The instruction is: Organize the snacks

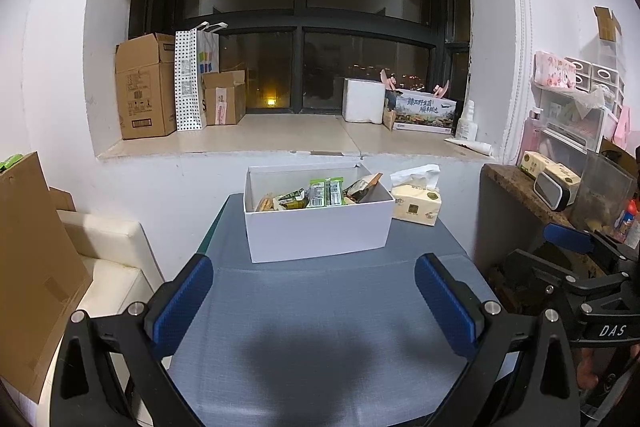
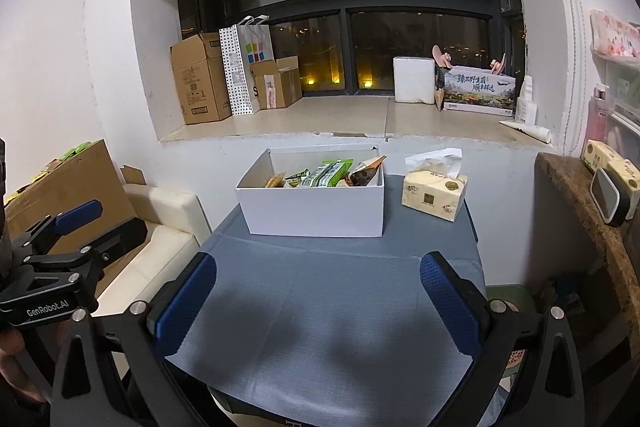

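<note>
We hold both grippers back at the near edge of the grey worktop [image 1: 320,307], each with its jaws spread wide and nothing between them. The left gripper [image 1: 314,301] and the right gripper [image 2: 318,301] both face the white box [image 1: 318,227], which sits toward the far side of the worktop, well apart from either of us. The snacks [image 1: 320,193] are already inside it: green-wrapped packets, a darker pouch leaning at the right end, and something biscuit-coloured at the left, all piled loosely and partly hidden by the box wall.

From here we judge the main risk to be the box itself. It looks light and stands free, so a jaw pressing on its rim or digging among the packets could push it back or tip it. The wrappers look slick and crinkly, so a shallow pinch may slip. The tissue pack [image 1: 416,205] sits just beside the box's right end, and a wide right-hand approach could knock it. The two grippers could also collide over the narrow opening.
</note>
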A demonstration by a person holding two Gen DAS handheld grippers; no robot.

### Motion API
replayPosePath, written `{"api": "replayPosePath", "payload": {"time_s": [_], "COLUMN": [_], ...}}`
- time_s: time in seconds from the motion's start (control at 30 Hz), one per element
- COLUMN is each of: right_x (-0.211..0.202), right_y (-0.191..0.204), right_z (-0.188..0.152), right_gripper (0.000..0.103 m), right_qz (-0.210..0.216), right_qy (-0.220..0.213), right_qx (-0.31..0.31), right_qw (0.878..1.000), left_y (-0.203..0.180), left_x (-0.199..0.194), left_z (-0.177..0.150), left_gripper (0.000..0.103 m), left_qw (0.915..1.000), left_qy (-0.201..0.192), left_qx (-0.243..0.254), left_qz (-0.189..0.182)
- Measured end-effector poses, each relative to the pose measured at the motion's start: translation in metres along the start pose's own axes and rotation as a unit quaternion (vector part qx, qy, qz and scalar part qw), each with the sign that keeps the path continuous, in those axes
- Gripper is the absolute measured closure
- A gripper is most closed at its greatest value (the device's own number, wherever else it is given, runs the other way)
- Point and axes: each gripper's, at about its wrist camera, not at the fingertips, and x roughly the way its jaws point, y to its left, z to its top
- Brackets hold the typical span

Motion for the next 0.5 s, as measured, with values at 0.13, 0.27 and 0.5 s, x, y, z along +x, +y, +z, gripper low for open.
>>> {"api": "replayPosePath", "payload": {"time_s": [0.13, 0.27, 0.5], "right_x": [-0.0008, 0.0, 0.0011], "right_y": [-0.0006, -0.0013, -0.0011], "right_z": [-0.0003, -0.0005, 0.0], "right_gripper": [0.0, 0.0, 0.0], "right_qz": [0.002, 0.002, 0.001], "right_qy": [-0.001, 0.001, 0.005], "right_qx": [0.001, 0.0, 0.0], "right_qw": [1.0, 1.0, 1.0], "left_y": [-0.0012, -0.0027, -0.0026], "left_x": [-0.001, 0.0002, 0.0005], "left_z": [0.0005, -0.0002, -0.0004], "left_gripper": [0.0, 0.0, 0.0], "left_qw": [1.0, 1.0, 1.0], "left_qy": [-0.001, 0.002, 0.003], "left_qx": [0.001, 0.0, 0.0], "left_qz": [0.001, 0.001, 0.0]}}
